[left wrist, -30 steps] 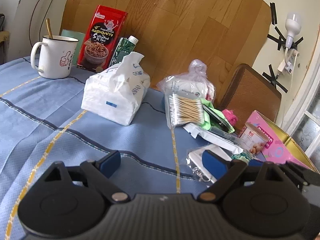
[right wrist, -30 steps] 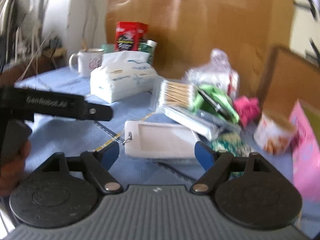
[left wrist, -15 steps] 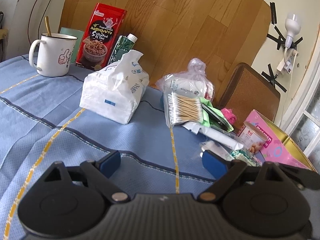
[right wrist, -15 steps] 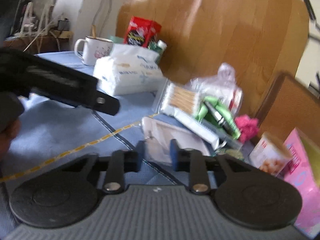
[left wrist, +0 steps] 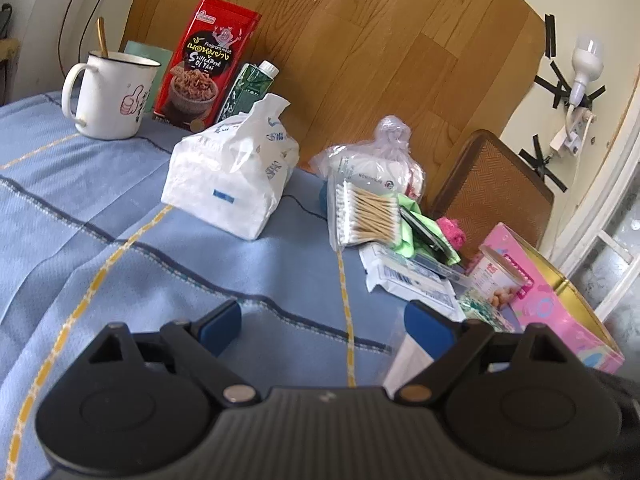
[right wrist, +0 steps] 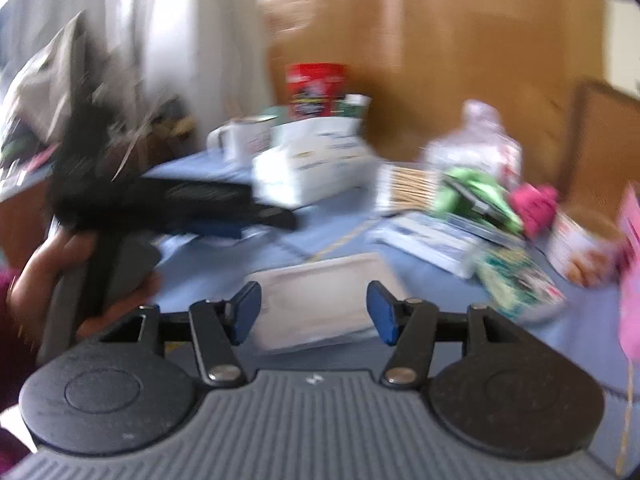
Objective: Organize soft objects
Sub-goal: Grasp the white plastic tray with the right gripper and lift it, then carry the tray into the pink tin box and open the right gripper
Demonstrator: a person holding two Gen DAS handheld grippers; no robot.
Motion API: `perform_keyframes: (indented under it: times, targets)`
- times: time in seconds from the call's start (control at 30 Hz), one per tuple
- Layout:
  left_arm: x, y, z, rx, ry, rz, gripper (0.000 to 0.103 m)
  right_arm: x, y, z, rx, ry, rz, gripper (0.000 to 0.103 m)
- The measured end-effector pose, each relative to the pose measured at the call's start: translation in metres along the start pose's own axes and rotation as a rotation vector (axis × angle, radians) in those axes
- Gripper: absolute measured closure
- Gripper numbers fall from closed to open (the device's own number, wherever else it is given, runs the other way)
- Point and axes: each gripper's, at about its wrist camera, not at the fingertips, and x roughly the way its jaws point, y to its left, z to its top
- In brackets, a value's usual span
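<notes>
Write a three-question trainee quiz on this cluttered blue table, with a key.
1. True or false: a spoon stands in the white mug.
2. The cotton swabs lie: A) left of the tissue pack, B) right of it, C) on top of it?
3. What sits between the right gripper fingers?

Key:
1. True.
2. B.
3. A flat white pouch, seen between the spread fingers; blur hides whether they touch it.

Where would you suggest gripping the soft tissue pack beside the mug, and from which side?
Probably grip the tissue pack across its squat lower body, coming level from the near side over the bare cloth. Its loose, crumpled top flap would likely slip or tear, while the firmer stacked base gives the pads parallel faces.
</notes>
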Motion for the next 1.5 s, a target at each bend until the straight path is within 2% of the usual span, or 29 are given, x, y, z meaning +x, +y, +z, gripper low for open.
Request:
perform_keyframes:
  times: [0.2, 0.37, 0.5, 0.63, 0.73, 0.83, 0.9, 0.93, 1.0, 1.03, 1.07, 1.13, 1.2, 1.23, 1.3, 1.37, 1.4, 1.43, 1.5]
  targets:
    - [-0.035, -0.01, -0.006, -0.002, 0.035, -0.099, 0.015, 0.006, -0.061, 0.006, 0.294, 0.038, -0.016, 0.039]
    - [-0.042, -0.024, -0.015, -0.006, 0.137, -0.141, 0.03, 0.023, -0.079, 0.009, 0.376, 0.061, 0.029, 0.04]
    - [-0.032, -0.032, -0.026, -0.016, 0.209, -0.168, 0.04, 0.036, -0.083, 0.012, 0.371, 0.081, 0.08, 0.043]
    - [-0.018, -0.036, -0.034, -0.017, 0.248, -0.145, 0.05, 0.041, -0.08, 0.007, 0.359, 0.117, 0.119, 0.06]
    - [-0.018, -0.032, -0.029, -0.014, 0.226, -0.107, 0.05, 0.027, -0.079, 0.0, 0.355, 0.132, 0.136, 0.068]
    - [-0.02, -0.021, -0.024, -0.043, 0.213, -0.097, 0.05, 0.005, -0.071, -0.013, 0.385, 0.139, 0.213, 0.068]
    - [-0.02, -0.016, -0.022, -0.061, 0.214, -0.11, 0.048, -0.008, -0.062, -0.021, 0.351, 0.129, 0.239, 0.067]
    - [-0.02, -0.016, -0.022, -0.064, 0.214, -0.116, 0.044, -0.014, -0.058, -0.023, 0.322, 0.119, 0.23, 0.066]
    - [-0.022, -0.017, -0.02, -0.052, 0.205, -0.115, 0.032, -0.021, -0.05, -0.023, 0.247, 0.099, 0.175, 0.059]
    - [-0.023, -0.02, -0.019, -0.04, 0.197, -0.111, 0.027, -0.021, -0.048, -0.022, 0.217, 0.095, 0.152, 0.047]
    - [-0.023, -0.023, -0.018, -0.022, 0.191, -0.108, 0.026, -0.019, -0.047, -0.022, 0.199, 0.093, 0.137, 0.037]
    - [-0.021, -0.027, -0.018, 0.001, 0.194, -0.108, 0.027, -0.013, -0.044, -0.019, 0.162, 0.089, 0.12, 0.029]
    - [-0.012, -0.029, -0.021, 0.007, 0.224, -0.111, 0.041, -0.001, -0.037, -0.016, 0.102, 0.099, 0.126, 0.029]
    - [-0.011, -0.031, -0.023, 0.022, 0.205, -0.103, 0.047, 0.006, -0.033, -0.016, 0.078, 0.11, 0.12, 0.029]
    - [-0.009, -0.039, -0.025, 0.05, 0.208, -0.079, 0.049, 0.012, -0.021, -0.014, 0.028, 0.099, 0.11, 0.037]
    - [-0.008, -0.047, -0.026, 0.086, 0.211, -0.049, 0.049, 0.012, -0.013, -0.015, 0.011, 0.081, 0.071, 0.039]
    - [-0.007, -0.049, -0.026, 0.092, 0.217, -0.051, 0.049, 0.01, -0.013, -0.015, 0.006, 0.068, 0.057, 0.042]
    - [-0.006, -0.05, -0.025, 0.088, 0.226, -0.065, 0.049, 0.007, -0.016, -0.015, 0.014, 0.055, 0.04, 0.048]
    - [-0.003, -0.054, -0.023, 0.074, 0.244, -0.112, 0.049, 0.001, -0.023, -0.012, 0.035, 0.025, -0.001, 0.053]
